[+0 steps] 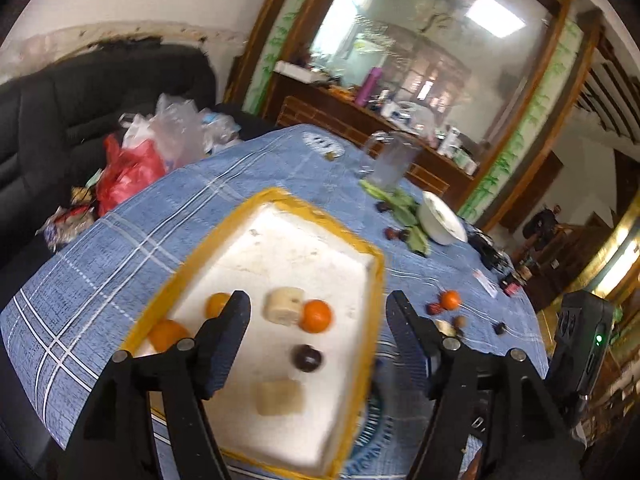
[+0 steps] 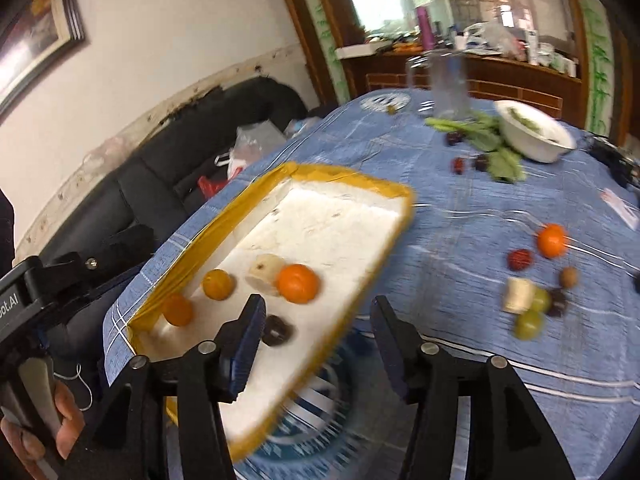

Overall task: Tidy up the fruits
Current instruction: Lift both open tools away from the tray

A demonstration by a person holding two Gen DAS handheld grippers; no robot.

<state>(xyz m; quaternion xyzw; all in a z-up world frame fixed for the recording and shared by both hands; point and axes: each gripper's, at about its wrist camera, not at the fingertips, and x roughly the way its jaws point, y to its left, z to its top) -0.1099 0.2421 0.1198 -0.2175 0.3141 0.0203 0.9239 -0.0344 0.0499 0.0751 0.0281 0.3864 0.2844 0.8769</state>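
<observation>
Right wrist view: right gripper (image 2: 316, 320) jaws wide, empty, above the foam tray's (image 2: 348, 216) near edge. Loose fruit lies to its right on the blue tablecloth (image 2: 460, 184): banana piece (image 2: 518, 295), long axis roughly upright in frame, touching two green grapes (image 2: 529, 323). Right gripper nearer. Left gripper (image 1: 318, 320) wide, empty, over tray

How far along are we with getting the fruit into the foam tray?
Partly done. The foam tray already holds three oranges, with the biggest orange beside a banana piece, plus a dark fruit. Nothing is in hand: the left gripper and right gripper are both open and empty. Left on the tablecloth: another orange, green grapes, a red fruit.
</observation>
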